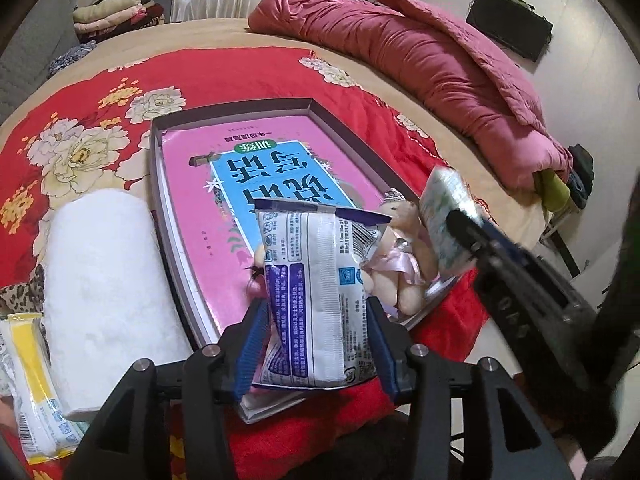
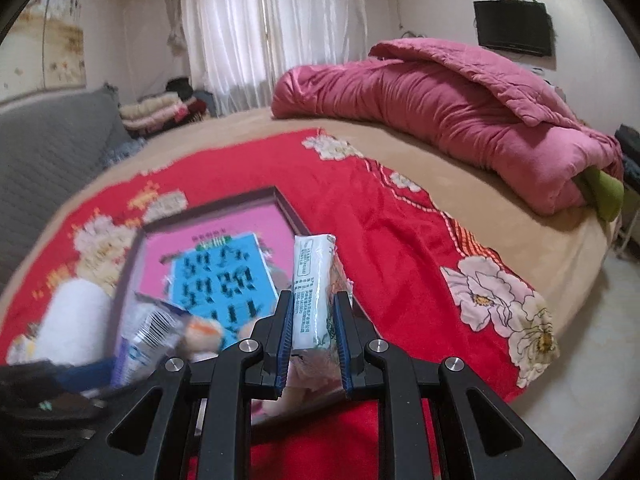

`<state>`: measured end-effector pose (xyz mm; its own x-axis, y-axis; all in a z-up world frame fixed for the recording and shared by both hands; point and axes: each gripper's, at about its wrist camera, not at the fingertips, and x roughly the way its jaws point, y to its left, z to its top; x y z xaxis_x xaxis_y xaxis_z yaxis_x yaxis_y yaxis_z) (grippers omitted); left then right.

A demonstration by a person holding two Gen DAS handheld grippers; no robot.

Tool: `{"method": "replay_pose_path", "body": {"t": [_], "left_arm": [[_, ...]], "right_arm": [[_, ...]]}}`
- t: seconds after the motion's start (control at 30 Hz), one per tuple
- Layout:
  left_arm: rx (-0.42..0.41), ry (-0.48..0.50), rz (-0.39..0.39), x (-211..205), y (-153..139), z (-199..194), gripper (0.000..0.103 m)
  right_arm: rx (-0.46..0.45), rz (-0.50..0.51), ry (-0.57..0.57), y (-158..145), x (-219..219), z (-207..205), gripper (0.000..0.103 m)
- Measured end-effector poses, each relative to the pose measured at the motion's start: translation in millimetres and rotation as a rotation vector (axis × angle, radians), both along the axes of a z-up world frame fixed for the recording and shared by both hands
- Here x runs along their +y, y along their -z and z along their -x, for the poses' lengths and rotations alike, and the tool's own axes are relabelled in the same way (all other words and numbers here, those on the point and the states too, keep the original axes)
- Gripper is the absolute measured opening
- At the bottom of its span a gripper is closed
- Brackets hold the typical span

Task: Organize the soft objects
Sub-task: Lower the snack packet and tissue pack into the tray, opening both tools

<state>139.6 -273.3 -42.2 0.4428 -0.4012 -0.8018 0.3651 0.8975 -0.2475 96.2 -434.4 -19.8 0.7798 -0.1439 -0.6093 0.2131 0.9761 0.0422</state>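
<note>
My left gripper [image 1: 316, 304] stands open over the near end of a shallow box [image 1: 236, 109]. A white and blue printed packet [image 1: 316, 280] lies between its blue pads, resting on the pink book [image 1: 192, 184] inside the box. A small teddy bear in a pink dress [image 1: 400, 256] lies just right of the packet. My right gripper [image 2: 314, 298] is shut on a white and green tissue pack [image 2: 310, 264], held upright above the box's right edge. In the left wrist view the right gripper [image 1: 460, 220] and its tissue pack [image 1: 444, 216] hang beside the bear.
A white rolled towel [image 1: 104, 280] lies left of the box, with a yellow and white packet [image 1: 36, 380] beside it. All rest on a red flowered blanket [image 2: 400, 248] on the bed. A rolled pink quilt [image 2: 440, 120] lies at the far side, folded clothes [image 1: 112, 12] at the back left.
</note>
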Motion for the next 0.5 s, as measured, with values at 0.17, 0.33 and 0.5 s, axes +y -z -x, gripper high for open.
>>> {"method": "replay_pose_path", "body": {"t": [0.17,0.33,0.5], "left_arm": [[0.003,-0.010,0.015,5.3,-3.1,3.0,0.048],[0.005,-0.036,0.030,15.9,-5.2,5.5,0.048],[0.007,-0.041,0.043,23.4,-5.1,6.9,0.048]], "right_arm": [[0.017,0.007,-0.009,6.4,1.4,-3.3,0.021],[0.033,0.007,-0.042,13.2,8.1,-8.1,0.022],[0.043,-0.004,-0.034,17.5,7.4,-10.3,0.022]]}}
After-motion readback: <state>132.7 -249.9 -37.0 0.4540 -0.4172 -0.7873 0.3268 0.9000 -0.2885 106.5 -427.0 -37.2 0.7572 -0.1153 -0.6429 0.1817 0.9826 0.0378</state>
